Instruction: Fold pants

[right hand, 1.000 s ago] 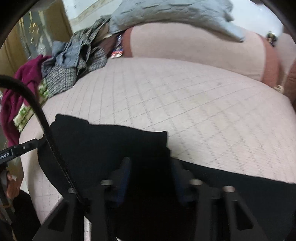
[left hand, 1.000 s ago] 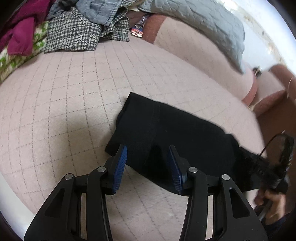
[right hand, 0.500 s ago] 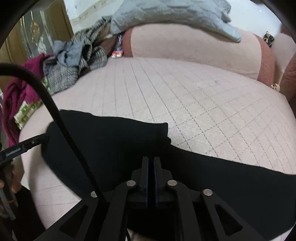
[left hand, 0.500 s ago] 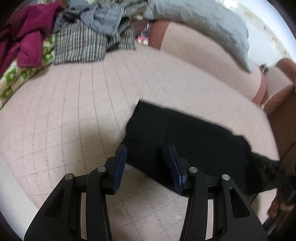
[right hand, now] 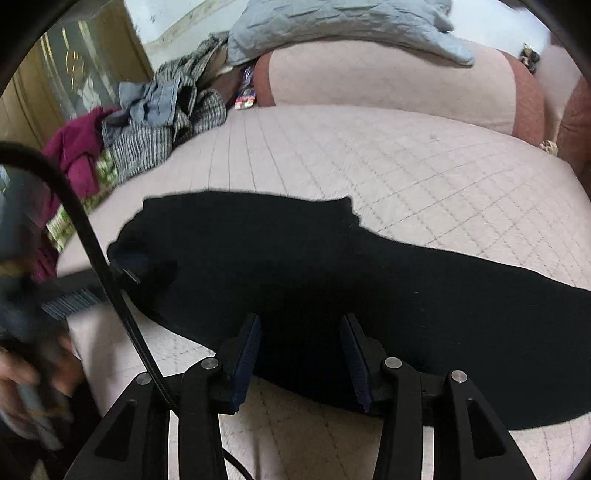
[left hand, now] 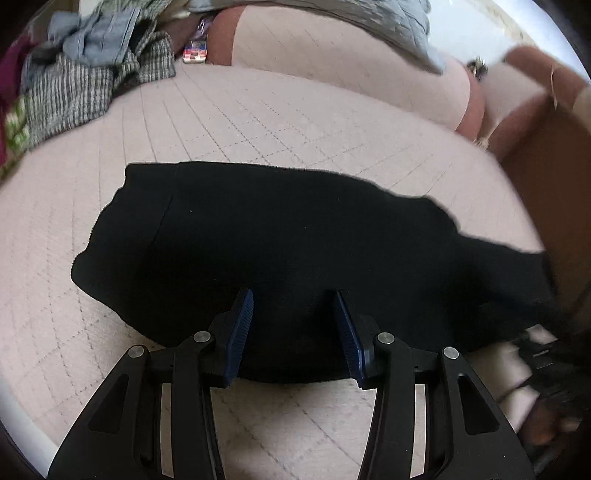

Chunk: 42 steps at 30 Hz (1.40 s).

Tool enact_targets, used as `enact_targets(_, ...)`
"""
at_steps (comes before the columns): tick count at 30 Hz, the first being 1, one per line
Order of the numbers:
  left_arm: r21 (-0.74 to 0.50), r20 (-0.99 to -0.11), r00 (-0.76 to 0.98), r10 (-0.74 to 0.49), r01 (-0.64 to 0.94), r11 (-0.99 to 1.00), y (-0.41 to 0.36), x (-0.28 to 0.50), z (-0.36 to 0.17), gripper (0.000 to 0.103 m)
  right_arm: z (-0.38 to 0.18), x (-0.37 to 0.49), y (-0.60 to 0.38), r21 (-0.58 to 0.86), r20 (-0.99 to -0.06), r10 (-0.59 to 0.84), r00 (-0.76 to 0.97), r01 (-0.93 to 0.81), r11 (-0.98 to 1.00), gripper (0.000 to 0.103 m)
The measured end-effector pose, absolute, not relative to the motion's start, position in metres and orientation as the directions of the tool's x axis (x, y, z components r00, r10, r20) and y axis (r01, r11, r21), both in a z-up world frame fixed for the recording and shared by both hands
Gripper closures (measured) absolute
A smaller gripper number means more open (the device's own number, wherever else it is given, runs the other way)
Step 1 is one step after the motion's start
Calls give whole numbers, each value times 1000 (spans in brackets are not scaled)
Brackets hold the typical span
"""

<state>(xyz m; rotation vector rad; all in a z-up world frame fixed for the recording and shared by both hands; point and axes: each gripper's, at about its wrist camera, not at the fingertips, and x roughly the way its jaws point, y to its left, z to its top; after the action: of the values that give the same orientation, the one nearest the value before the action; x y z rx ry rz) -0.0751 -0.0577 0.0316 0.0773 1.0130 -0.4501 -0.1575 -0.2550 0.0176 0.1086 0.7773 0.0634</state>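
The black pants (left hand: 280, 251) lie flat across the quilted pink bed cover (left hand: 258, 122), long axis running left-right, near the front edge of the bed. They look already doubled leg-on-leg; a seam or fold line shows toward the left end in the left wrist view, though the dark fabric hides most detail.

The left gripper (left hand: 293, 325) hangs over the near edge of the pants, jaws apart, nothing between the blue pads (left hand: 242, 328). The right gripper (right hand: 301, 347) is likewise spread wide w/ empty pads, poised over the near edge further along the garment. Neither holds cloth.

Judgement: the step in hand is taking a grip for the next fold, prob. bringing one end over the other. To do it well, each gripper should come down on the near edge & pinch through all layers, not just the top one, or the legs will slide apart on the lift. Both pinches should sit on the same edge line so the fold stays square. Lift low, carry across evenly, lay down w/o dragging the lower layer.

Risks: the black cable (right hand: 92, 251) crossing the right wrist view could snag the fabric. The clothes pile (left hand: 85, 74) at far left & the grey pillow (right hand: 343, 22) at the far side are well apart.
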Motion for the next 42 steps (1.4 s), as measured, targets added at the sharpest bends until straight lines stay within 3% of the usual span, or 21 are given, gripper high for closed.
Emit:
enact_targets(2, -102, -830, 466, -306, 413, 905, -63, -79, 35, 58, 24, -170, -265, 118, -684, 79, 725, 3, 993, 60)
enact_targets(9, -171, -773, 487, -406, 457, 873, -72, -91, 71, 58, 35, -208, -321, 166, -679, 4, 734, 148, 975, 55)
enact_targets(14, -183, -767, 446, -461, 536, 824, -105, -101, 79, 58, 41, -243, -377, 216, -683, -27, 730, 238, 947, 55)
enact_targets(19, -228, -770, 355, -531, 623, 748, -146, -111, 79, 58, 41, -264, -421, 161, -727, -86, 682, 291, 943, 55)
enact_targets(30, -197, -796, 278, -537, 720, 666, -232, -117, 71, 58, 25, -296, -477, 238, -748, -65, 661, 358, 903, 55)
enact_targets(42, -208, -803, 191, -564, 798, 566, -299, -116, 62, 58, 5, -313, -490, 354, -698, 49, 714, 284, 891, 53)
